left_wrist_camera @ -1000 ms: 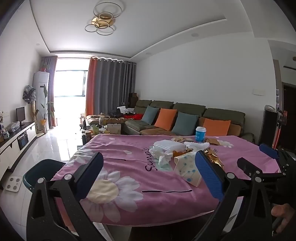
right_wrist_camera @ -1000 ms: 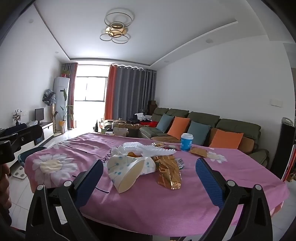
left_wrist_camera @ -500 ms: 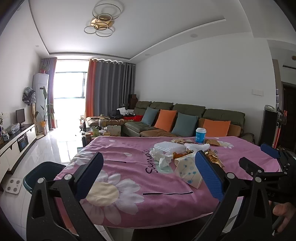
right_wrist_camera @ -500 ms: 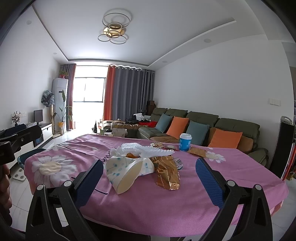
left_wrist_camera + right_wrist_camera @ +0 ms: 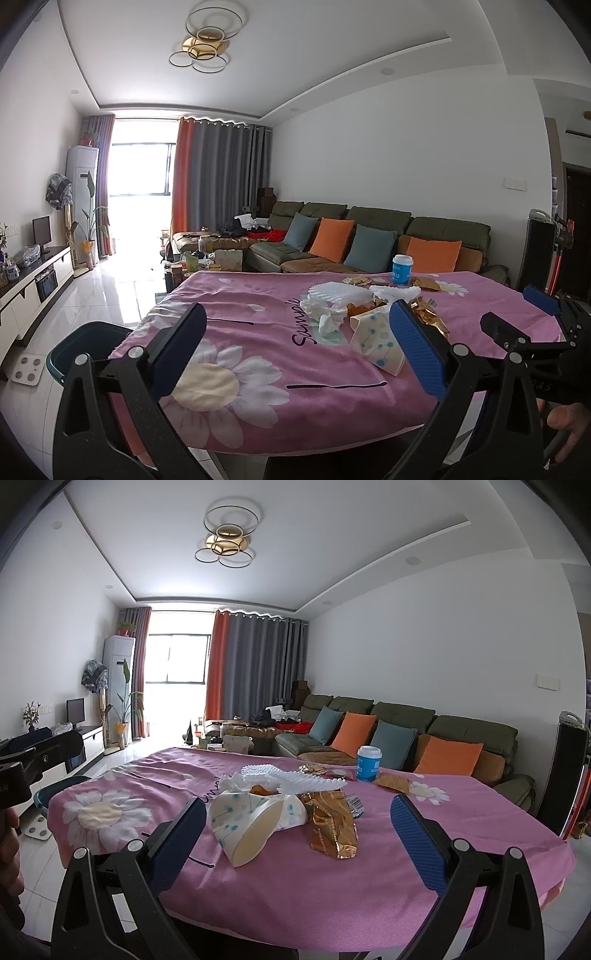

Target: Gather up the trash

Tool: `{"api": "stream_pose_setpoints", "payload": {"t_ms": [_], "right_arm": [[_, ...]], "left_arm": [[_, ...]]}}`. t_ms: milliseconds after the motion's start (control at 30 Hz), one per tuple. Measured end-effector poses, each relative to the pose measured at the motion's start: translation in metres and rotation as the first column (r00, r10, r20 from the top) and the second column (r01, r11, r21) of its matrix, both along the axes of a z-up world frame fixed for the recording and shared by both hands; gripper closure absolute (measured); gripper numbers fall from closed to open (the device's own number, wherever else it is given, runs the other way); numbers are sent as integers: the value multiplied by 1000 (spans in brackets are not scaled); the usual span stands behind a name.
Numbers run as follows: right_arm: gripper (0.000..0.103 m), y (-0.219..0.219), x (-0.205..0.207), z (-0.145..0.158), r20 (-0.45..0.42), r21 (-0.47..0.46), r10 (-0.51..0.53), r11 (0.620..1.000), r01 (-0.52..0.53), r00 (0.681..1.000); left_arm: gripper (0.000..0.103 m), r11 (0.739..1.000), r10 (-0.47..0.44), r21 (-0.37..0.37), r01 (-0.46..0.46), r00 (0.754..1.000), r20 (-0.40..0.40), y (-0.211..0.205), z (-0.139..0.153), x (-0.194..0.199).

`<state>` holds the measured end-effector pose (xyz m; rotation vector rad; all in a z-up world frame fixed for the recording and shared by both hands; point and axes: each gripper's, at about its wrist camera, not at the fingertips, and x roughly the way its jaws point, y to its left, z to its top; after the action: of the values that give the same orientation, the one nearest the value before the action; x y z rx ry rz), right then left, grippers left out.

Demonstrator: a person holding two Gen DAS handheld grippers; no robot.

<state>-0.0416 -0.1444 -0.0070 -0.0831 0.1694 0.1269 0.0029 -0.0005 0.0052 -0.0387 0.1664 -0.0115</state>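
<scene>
Left wrist view: my left claw (image 5: 295,347) is spread wide, empty, low in frame. The trash pile (image 5: 373,314) sits right of centre on the pink surface (image 5: 240,317); bare cloth lies left.

Right wrist view: my right claw (image 5: 299,834) is spread, empty. The gold wrapper (image 5: 332,825) lies centre, long axis running toward me, the paper cone (image 5: 247,821) just left, mouth facing me.

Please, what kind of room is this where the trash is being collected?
Most likely a home living room with a dining table. A long green sofa with cushions stands by the wall, a small screen sits on a low cabinet, and the table's pink flowered cloth carries the trash pile.
</scene>
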Motion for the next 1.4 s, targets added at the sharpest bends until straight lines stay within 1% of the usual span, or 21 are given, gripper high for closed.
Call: {"api": "stream_pose_setpoints", "payload": {"t_ms": [1400], "right_arm": [[7, -1, 2, -1, -25, 13, 16, 1000, -16, 1000]], "left_arm": [[6, 1000, 9, 0, -9, 1000, 5, 3, -4, 1]]}}
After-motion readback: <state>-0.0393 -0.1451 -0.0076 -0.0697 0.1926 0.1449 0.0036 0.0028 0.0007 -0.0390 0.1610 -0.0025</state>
